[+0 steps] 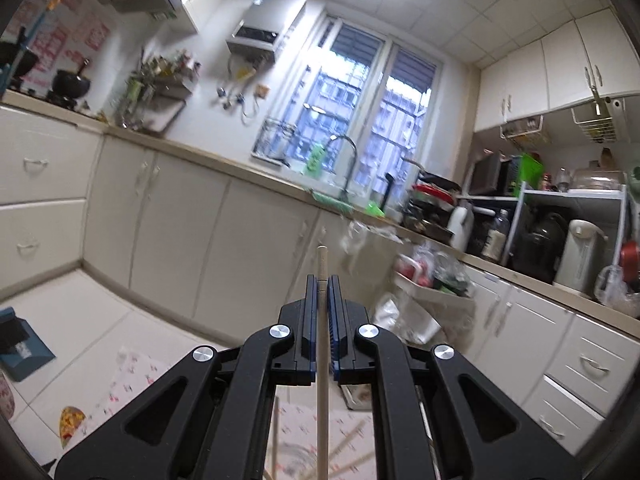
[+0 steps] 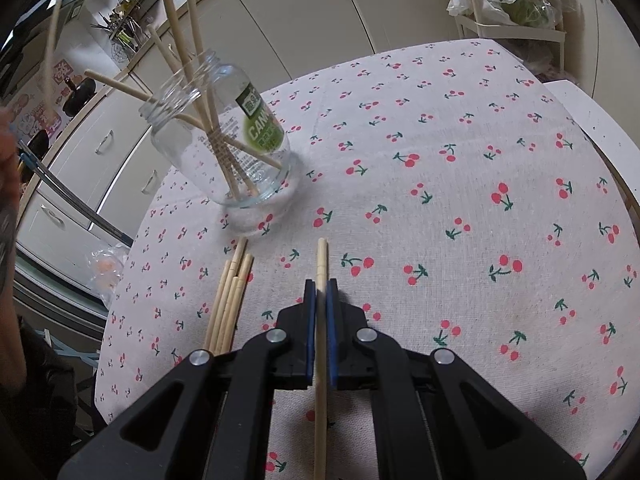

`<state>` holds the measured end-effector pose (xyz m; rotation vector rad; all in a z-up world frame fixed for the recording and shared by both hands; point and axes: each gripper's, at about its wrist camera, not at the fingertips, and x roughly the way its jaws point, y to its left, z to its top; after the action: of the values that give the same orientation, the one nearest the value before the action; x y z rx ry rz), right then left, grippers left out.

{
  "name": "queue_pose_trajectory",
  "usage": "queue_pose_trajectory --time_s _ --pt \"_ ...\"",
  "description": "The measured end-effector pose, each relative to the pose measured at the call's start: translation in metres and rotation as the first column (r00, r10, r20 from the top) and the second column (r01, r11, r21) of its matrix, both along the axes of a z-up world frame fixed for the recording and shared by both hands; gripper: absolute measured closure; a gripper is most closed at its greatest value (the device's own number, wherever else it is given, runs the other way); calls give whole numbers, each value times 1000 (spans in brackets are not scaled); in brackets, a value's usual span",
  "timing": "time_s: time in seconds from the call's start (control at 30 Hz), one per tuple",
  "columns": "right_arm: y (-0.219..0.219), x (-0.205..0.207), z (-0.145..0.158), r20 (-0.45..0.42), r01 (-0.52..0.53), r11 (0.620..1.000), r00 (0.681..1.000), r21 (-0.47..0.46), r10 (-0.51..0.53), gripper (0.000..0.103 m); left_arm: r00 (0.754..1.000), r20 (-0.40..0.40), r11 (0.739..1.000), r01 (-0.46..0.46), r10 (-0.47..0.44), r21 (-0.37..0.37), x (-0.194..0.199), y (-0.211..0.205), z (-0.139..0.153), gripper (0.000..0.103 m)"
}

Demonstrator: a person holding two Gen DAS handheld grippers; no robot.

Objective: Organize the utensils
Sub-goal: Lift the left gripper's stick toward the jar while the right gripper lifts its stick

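right of jar [image 2: 224, 136], bare cherry tablecloth [image 2: 460, 184]

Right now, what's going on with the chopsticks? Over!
Left tool shut on one chopstick, raised level. Right tool shut on another chopstick above the table. Jar holds several; loose chopsticks lie beside it. Nothing blocking.

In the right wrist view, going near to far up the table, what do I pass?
Right gripper shut on a chopstick → loose chopsticks on the cherry-print tablecloth → glass jar holding chopsticks → white cabinets.
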<state>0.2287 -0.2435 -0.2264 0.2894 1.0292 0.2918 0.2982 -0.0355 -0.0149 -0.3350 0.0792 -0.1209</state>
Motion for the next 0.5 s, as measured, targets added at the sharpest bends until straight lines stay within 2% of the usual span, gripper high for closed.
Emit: queue_pose_trajectory --time_s 0.27,0.5 --pt "0 1 -1 -6 4 1000 1000 15 -4 97 993 57 993 -108 105 39 25 -7 -9 98" --pt "-1 1 -1 -7 6 1000 1000 23 -6 97 988 92 984 -133 123 116 28 -22 -23 98"
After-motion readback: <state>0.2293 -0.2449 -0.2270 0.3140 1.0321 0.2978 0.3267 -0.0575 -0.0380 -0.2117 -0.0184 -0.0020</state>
